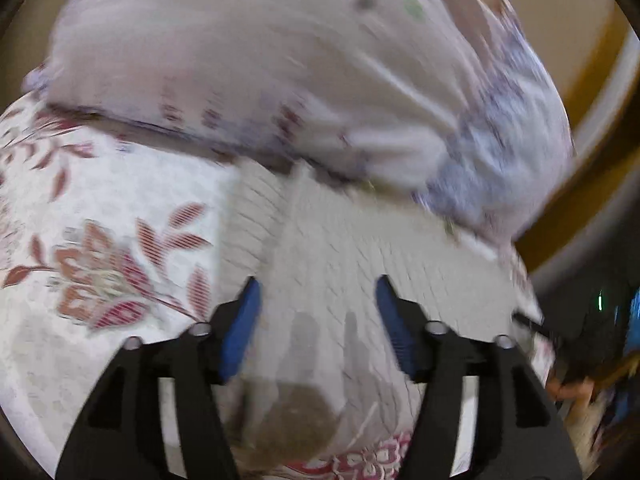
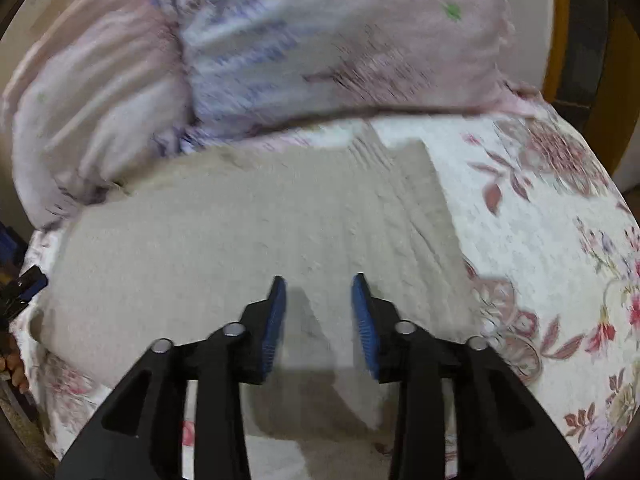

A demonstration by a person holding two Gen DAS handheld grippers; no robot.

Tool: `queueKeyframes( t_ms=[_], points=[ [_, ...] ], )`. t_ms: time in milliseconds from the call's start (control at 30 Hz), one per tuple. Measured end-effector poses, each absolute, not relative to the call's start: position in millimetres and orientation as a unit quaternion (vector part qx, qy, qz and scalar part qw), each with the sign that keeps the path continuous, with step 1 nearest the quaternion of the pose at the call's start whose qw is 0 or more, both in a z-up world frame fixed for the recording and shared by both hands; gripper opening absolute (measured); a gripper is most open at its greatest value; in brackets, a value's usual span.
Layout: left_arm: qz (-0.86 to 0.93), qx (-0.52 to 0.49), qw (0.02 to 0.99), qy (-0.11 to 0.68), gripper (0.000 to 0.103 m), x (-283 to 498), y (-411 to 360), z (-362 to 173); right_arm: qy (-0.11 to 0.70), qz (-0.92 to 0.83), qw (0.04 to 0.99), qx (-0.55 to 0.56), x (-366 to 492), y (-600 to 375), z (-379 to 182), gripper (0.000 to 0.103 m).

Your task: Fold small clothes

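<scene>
Both your left tool (image 1: 316,312) and right tool (image 2: 319,306) gape empty over the beige garment (image 2: 240,220) on the floral bedspread (image 2: 540,220); blurred pillows (image 2: 280,40) behind.

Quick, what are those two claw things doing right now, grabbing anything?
Left gripper: jaws open, holding nothing, above the beige knitted garment.
Right gripper: jaws open, holding nothing, above it too.

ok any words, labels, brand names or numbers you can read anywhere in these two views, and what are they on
None can be read in either view.
Beige knit garment: ribbed weave only, no tag or label showing.
Floral bedspread: flower and leaf pattern, no lettering.
Pillow: blurred coloured marks, a print rather than readable text.
Left gripper and right gripper: plain black frames with blue pads, no markings visible.
Dark clutter at the left view's right edge: too blurred to tell.
</scene>
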State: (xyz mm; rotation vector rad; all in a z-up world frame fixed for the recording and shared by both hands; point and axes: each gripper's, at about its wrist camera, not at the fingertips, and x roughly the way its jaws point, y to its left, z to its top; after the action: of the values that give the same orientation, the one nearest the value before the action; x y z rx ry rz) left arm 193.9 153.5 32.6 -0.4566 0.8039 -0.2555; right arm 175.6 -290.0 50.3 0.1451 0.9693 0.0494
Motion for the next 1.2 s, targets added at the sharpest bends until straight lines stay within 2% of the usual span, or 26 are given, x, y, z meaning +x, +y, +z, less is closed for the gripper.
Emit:
queueKeyframes(
  t_ms=[67, 300, 433, 533, 600, 800, 967, 1067, 1200],
  points=[
    [-0.109, -0.265, 0.876, 0.389, 0.066, 201, 172, 29, 0.456, 0.045, 0.887, 0.057, 181, -271, 54, 0.052],
    [-0.114, -0.369, 0.825, 0.413, 0.066, 217, 197, 5, 0.457, 0.114, 0.882, 0.025, 203, -205, 48, 0.052],
    [-0.120, -0.378, 0.816, 0.420, 0.066, 218, 196, -1, 0.460, 0.132, 0.877, 0.029, 211, -186, 43, 0.052],
    [-0.125, -0.372, 0.819, 0.419, 0.066, 218, 191, -1, 0.494, 0.114, 0.862, -0.027, 218, -168, 18, 0.053],
    [-0.126, -0.370, 0.819, 0.419, 0.066, 218, 188, 0, 0.469, 0.108, 0.874, -0.066, 211, -158, 17, 0.053],
    [-0.129, -0.365, 0.821, 0.420, 0.065, 220, 181, 0, 0.473, 0.112, 0.872, -0.055, 213, -160, 17, 0.053],
    [-0.128, -0.364, 0.820, 0.422, 0.061, 221, 177, -1, 0.475, 0.115, 0.871, -0.053, 211, -164, 18, 0.054],
    [-0.124, -0.358, 0.821, 0.426, 0.054, 221, 174, -1, 0.475, 0.115, 0.871, -0.052, 211, -163, 18, 0.054],
    [-0.119, -0.350, 0.821, 0.434, 0.038, 223, 171, -4, 0.475, 0.112, 0.871, -0.051, 211, -163, 17, 0.054]
  ],
)
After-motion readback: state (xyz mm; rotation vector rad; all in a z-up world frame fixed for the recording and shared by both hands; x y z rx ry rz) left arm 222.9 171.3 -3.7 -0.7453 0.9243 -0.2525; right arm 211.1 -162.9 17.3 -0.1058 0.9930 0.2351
